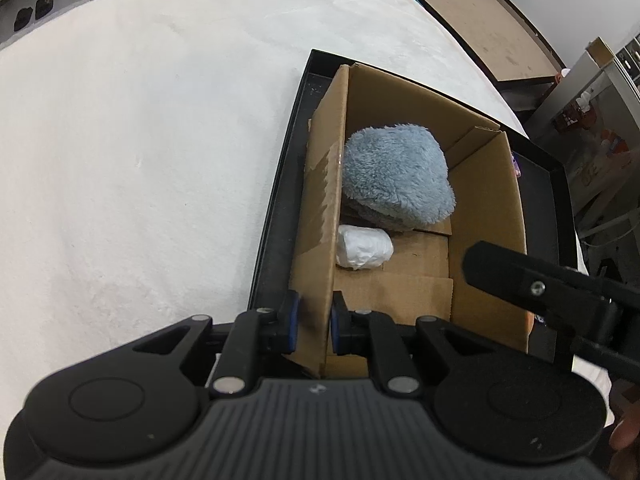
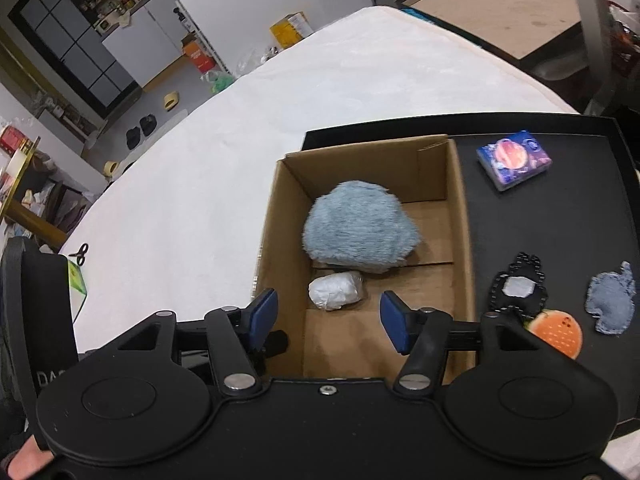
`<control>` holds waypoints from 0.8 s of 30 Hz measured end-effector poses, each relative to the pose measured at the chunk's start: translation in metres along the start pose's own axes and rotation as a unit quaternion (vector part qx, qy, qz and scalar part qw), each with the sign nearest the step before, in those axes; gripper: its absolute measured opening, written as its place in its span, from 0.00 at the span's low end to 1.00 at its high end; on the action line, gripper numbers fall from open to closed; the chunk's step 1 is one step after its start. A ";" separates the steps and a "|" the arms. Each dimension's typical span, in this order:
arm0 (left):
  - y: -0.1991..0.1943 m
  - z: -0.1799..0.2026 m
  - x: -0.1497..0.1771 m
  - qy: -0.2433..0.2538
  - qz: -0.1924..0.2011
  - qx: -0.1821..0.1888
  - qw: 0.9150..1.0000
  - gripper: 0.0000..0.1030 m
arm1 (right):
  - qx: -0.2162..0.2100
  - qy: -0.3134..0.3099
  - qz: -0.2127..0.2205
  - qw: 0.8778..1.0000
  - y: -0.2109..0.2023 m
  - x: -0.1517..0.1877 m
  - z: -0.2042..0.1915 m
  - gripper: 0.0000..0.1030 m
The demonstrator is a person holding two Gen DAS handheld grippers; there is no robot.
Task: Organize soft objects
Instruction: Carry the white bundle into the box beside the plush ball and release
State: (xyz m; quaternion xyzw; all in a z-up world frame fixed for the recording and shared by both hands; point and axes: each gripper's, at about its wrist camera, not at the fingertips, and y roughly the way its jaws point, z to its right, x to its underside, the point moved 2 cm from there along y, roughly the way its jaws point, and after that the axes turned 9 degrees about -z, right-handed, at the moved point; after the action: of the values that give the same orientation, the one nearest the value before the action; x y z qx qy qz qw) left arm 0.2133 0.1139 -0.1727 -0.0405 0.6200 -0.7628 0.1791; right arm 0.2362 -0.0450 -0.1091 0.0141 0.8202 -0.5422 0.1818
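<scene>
Soft items: the fluffy blue plush and a white wrapped bundle already lie inside the cardboard box, bundle just ahead of your right gripper, plush beyond it and touching it. Right gripper hovers over the near end of the box, jaws wide apart, nothing between the blue pads. Your left gripper has its jaws nearly closed on the box's left wall, one pad either side of the cardboard, so it appears to be steadying the box. To the right of your right gripper, on the black tray, four things wait outside the box: a denim patch, a black knitted piece, an orange slice-shaped pad touching it, and farther ahead a small packet with a planet print. Judgement: packing is partly done; step in hand is between placements. Next move calls for swinging the right gripper rightward to the nearest tray item and pinching low on it. Writing: the packet's print is too small to read; partial letters "DA" show on the black body of the other gripper at the left edge. No brand is legible elsewhere.
</scene>
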 end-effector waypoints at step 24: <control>-0.013 0.025 0.005 0.025 0.006 -0.088 0.996 0.47 | 0.063 0.039 0.052 0.996 -0.048 0.020 0.075 0.55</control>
State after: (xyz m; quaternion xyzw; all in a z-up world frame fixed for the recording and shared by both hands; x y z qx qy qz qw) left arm 0.2129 0.0912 -0.1557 -0.0331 0.6895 -0.7047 0.1640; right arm 0.2283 -0.1350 -0.0991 0.0887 0.7892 -0.5815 0.1763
